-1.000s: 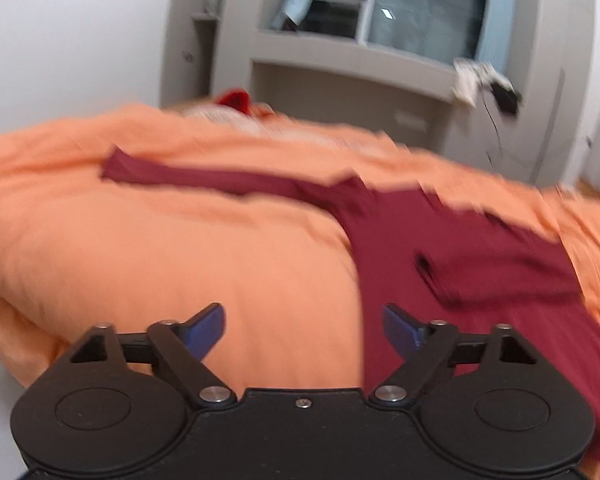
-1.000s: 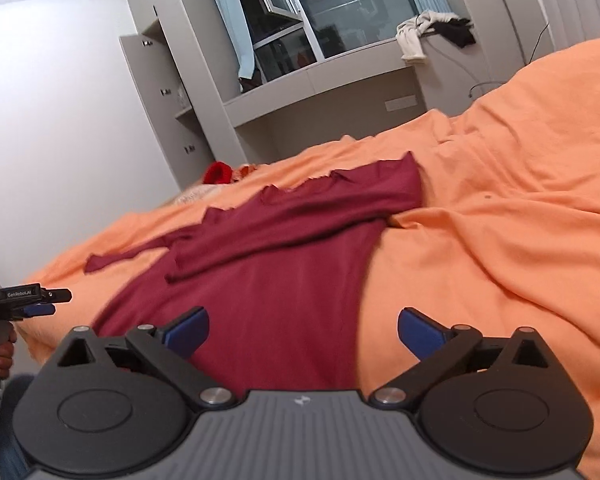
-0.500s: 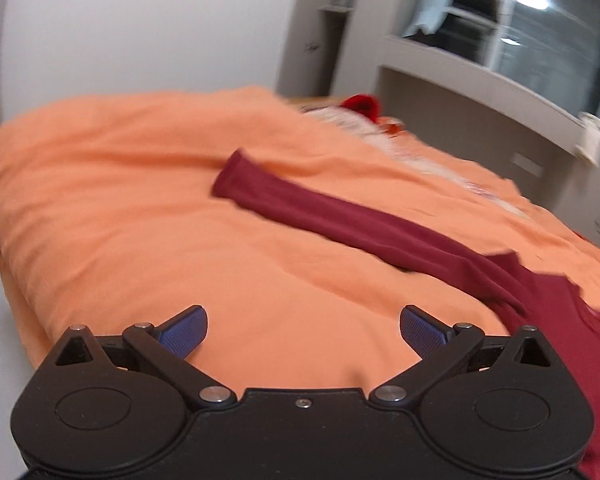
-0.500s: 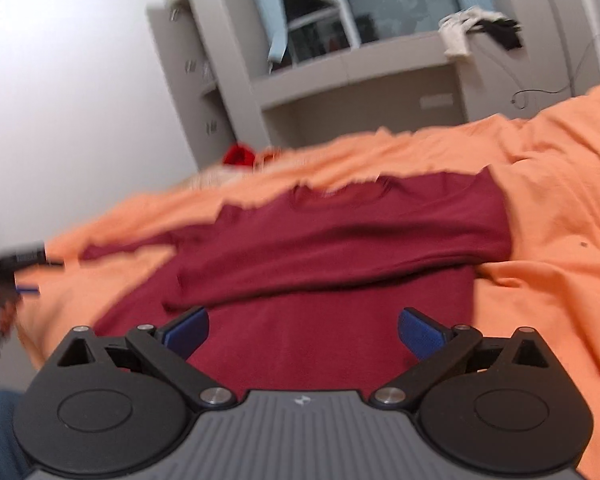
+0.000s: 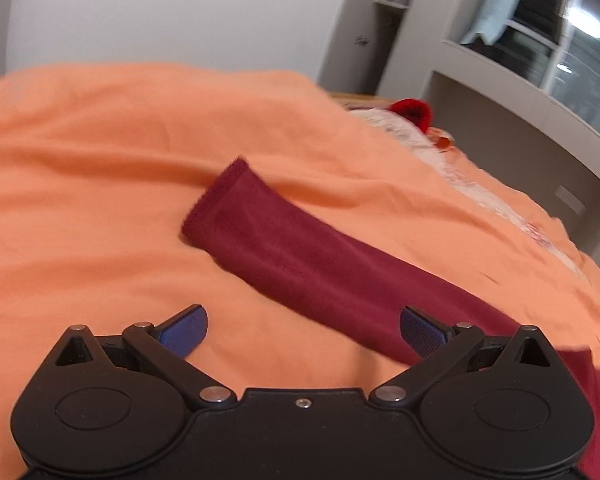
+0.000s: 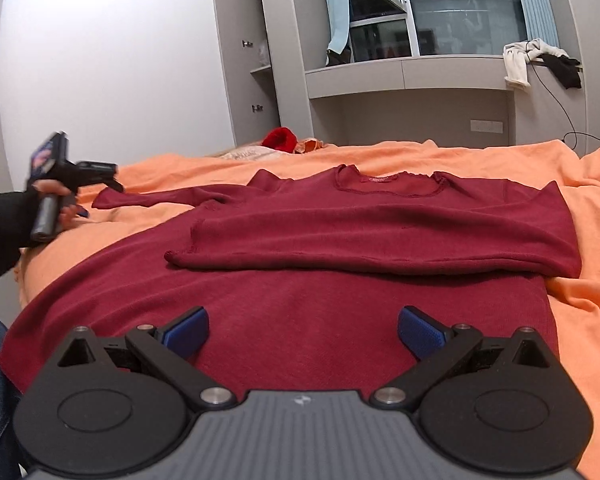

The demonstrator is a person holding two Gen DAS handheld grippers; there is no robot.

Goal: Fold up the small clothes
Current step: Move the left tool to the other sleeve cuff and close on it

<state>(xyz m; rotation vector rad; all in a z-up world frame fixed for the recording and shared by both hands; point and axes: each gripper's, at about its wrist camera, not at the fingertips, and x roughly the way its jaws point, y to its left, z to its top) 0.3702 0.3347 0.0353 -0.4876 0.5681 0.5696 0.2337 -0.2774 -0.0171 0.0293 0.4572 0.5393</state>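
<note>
So the dark red long-sleeve top (image 6: 340, 248) is spread out flat on the bed with its orange cover (image 6: 580, 216), neck end away from the right camera and hem end close to it. One sleeve (image 6: 380, 240) is already laid across the chest, which looks to me like the first fold is done, and the other sleeve (image 5: 300, 252) still sticks straight out sideways onto the bare cover. That's presumably why the left gripper (image 5: 302, 326) is where it is: it hangs just above that stretched-out sleeve, close to the cuff, angled down at it, with the sleeve running under the right-hand finger (image 5: 420, 330). Its fingers are spread as wide as they go and hold nothing; they've just finished opening up, no cloth between them yet, so I'd guess it's lining up a pinch on the sleeve to bring it in over the body. The right gripper (image 6: 302, 326) sits over the hem area, fingers also wide apart and empty, not touching the fabric as far as I can tell. In the right camera you can see the person's left hand (image 6: 54, 200) holding the other tool out by the cuff.
</note>
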